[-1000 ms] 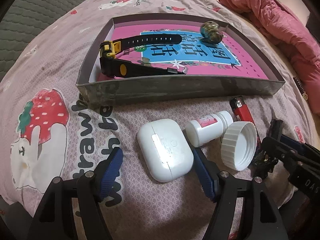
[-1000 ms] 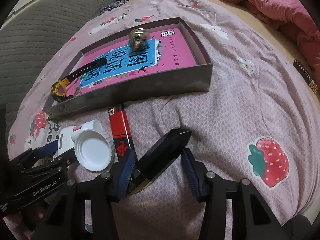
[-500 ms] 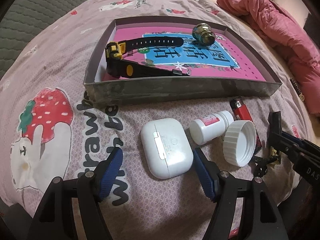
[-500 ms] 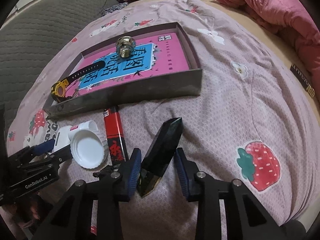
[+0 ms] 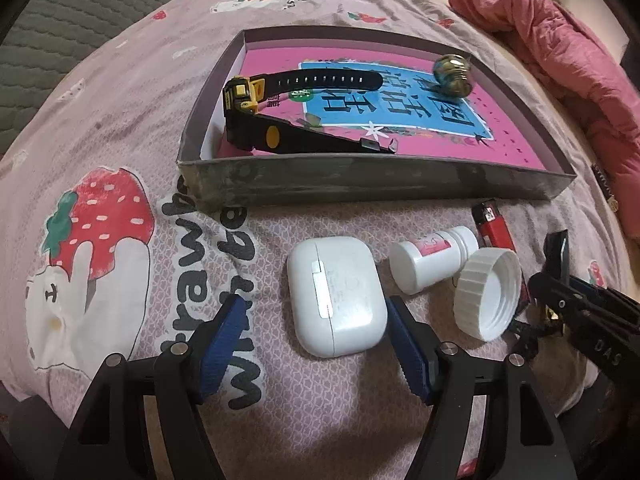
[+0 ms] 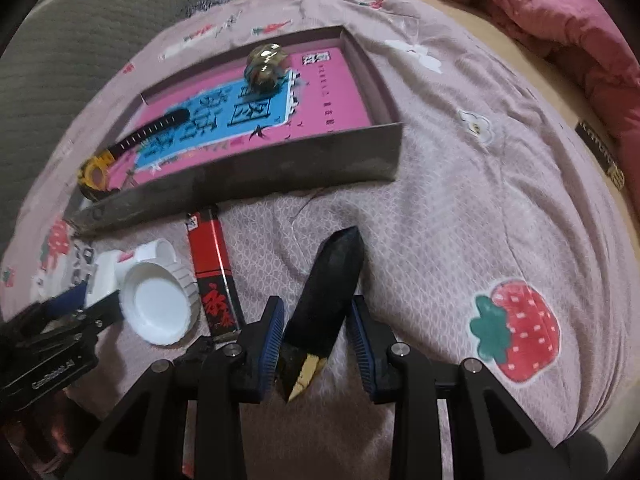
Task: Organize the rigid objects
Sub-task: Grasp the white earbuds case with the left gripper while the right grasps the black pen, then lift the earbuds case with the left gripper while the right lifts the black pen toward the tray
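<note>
On the bed (image 6: 460,208), the shallow box (image 6: 256,176) lay ahead and left of the right gripper (image 6: 316,332). Its jaws stood narrow about the dark pointed piece (image 6: 334,280), pads just beside its flanks, contact unclear, its long axis running forward between them. The left gripper (image 5: 312,344) hung wide around the white earbud case (image 5: 336,292), apart from it.
</note>
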`<state>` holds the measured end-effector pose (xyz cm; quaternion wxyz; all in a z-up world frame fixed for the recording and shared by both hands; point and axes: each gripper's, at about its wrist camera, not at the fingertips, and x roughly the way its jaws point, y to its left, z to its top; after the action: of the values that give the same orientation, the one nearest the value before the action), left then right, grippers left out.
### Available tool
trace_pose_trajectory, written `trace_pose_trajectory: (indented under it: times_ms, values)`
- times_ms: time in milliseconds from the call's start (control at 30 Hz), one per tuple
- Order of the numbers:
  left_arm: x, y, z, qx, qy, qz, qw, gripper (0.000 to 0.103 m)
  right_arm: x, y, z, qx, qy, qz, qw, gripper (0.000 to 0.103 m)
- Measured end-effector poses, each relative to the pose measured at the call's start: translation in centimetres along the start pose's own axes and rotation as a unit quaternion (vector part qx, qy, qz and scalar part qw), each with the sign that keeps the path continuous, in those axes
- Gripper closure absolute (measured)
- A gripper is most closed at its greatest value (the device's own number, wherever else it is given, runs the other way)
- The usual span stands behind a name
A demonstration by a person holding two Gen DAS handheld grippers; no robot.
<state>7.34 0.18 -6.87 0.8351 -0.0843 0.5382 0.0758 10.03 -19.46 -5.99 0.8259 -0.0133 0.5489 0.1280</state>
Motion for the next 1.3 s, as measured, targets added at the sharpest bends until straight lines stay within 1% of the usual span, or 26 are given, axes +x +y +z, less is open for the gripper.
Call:
trace_pose_trajectory:
  times_ms: [200,300,433,600,733,833,1000,1167,1300]
  values:
    - [1.5,-1.0,1.3,0.003,0.012,0.029,0.9995,0.030,-0.3,-1.1,-0.6,0.006,-0.024,0.029,0.999,0.072]
    - [1.9,-1.1,1.6,-0.002,0.014,0.033,0.9993,0.030,-0.9,-1.5,-1.1,0.004,-0.032,0.034,0.999,0.074]
    - [1.5,-1.0,1.2,0.001,0.005,0.025,0.9997,0.032,-1.5,-1.6,-1.5,0.000,-0.043,0.037,0.998,0.076]
    - [0.7,-0.2,0.5,0.004,-0.002,0.013,0.9999,0.041,-2.4,-1.8,-1.4,0.005,-0.057,0.041,0.998,0.076]
    - [0.0,0.7,0.0,0.002,-0.008,0.000,1.0000,0.057,-3.0,-2.0,-1.3,0.008,-0.066,0.044,0.997,0.076]
    - [-0.1,1.2,-0.1,0.004,-0.008,-0.014,0.9999,0.057,-3.0,-2.0,-1.4,0.007,-0.068,0.044,0.997,0.076]
    - [-0.5,1.5,-0.2,0.003,-0.010,-0.024,0.9997,0.057,-3.1,-1.4,-1.5,-0.010,-0.071,0.039,0.997,0.076]
    - [-1.4,1.9,-0.4,-0.009,-0.021,-0.042,0.9988,0.057,-3.2,-1.3,-1.5,-0.011,-0.076,0.040,0.996,0.076]
    - [-2.2,1.3,-0.4,-0.004,-0.032,-0.051,0.9982,0.057,-3.5,-1.4,-1.5,-0.010,-0.081,0.038,0.996,0.076]
